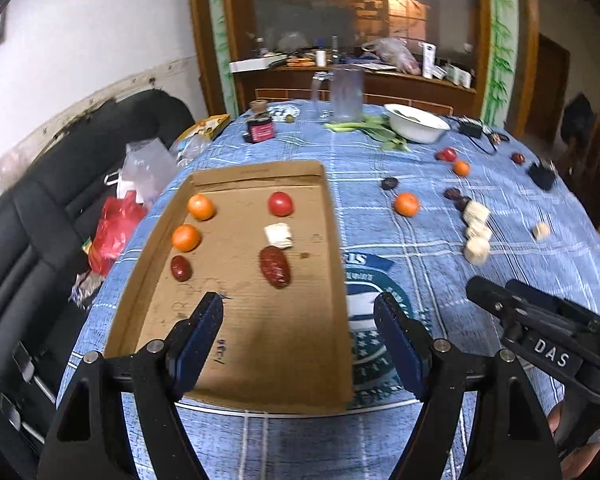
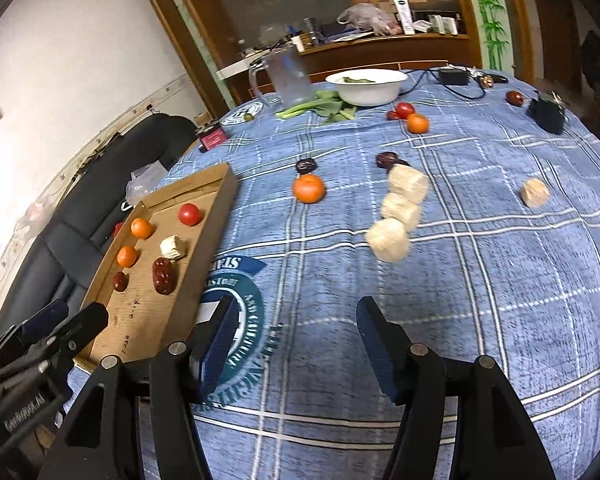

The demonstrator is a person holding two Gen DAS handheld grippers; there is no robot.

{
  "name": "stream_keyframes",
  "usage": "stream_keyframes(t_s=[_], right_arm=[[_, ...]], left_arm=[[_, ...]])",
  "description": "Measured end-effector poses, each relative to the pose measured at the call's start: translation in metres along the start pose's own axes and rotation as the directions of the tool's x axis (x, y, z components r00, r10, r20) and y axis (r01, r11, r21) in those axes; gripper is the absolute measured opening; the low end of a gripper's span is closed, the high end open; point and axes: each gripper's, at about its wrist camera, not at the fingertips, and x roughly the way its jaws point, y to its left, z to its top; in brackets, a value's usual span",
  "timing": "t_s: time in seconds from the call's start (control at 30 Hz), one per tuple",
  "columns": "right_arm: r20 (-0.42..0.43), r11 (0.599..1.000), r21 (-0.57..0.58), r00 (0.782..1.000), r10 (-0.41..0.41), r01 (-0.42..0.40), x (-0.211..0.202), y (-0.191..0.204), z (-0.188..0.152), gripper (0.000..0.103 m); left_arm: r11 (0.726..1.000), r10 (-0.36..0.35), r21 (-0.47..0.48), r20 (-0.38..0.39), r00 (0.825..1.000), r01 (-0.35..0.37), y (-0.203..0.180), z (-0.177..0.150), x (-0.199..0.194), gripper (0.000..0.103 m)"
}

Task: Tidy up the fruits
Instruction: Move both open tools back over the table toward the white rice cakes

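We see the cardboard tray [image 1: 236,360] lying directly ahead of the left gripper [image 1: 298,312], with its near end beneath the left finger. Inside it, ahead of the fingertips, lie two oranges [image 1: 200,207] at the far left, a small red date [image 1: 180,268] nearer, a large date [image 1: 275,267] closest to centre, a pale cube [image 1: 278,235] just beyond it, and a tomato [image 1: 280,203] farthest.

Ahead of the right gripper [image 2: 294,316], well apart from its tips, we see three beige cubes [image 2: 388,239] in a touching row, slightly right of centre. A loose orange [image 2: 309,188] lies ahead and left of that row, with a dark date [image 2: 306,166] just beyond it. A single cube [image 2: 535,193] sits far to the right. A tomato and orange pair [image 2: 412,118] lies farther ahead.

Both grippers stand wide open. We see nothing between the fingers of either, and neither touches any fruit. The right gripper hangs over bare blue tablecloth [image 2: 480,300], with the tray to its left.

At the far edge of the table stand a white bowl [image 2: 367,86], green leaves [image 2: 324,106] and a clear jug [image 2: 286,76]. The tray's right wall [image 2: 216,232] separates the sorted items from the loose ones. Nothing lies between the right gripper and the cube row.
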Motion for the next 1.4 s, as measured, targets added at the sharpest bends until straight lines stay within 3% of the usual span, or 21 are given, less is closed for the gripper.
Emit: stream_keyframes(t_s=[0.27, 1.4], right_arm=[[-0.013, 1.0, 0.018, 1.0, 0.012, -0.012, 0.003, -0.014, -0.007, 0.067], [-0.07, 0.998, 0.056, 0.998, -0.01, 0.014, 0.024, -0.038, -0.001, 0.067]], left_arm=[[0.999, -0.014, 0.044, -0.038, 0.999, 0.016, -0.022, -0.005, 0.009, 0.077], [0.996, -0.058, 0.055, -0.088, 0.994, 0.063, -0.038, 0.004, 0.038, 0.077]])
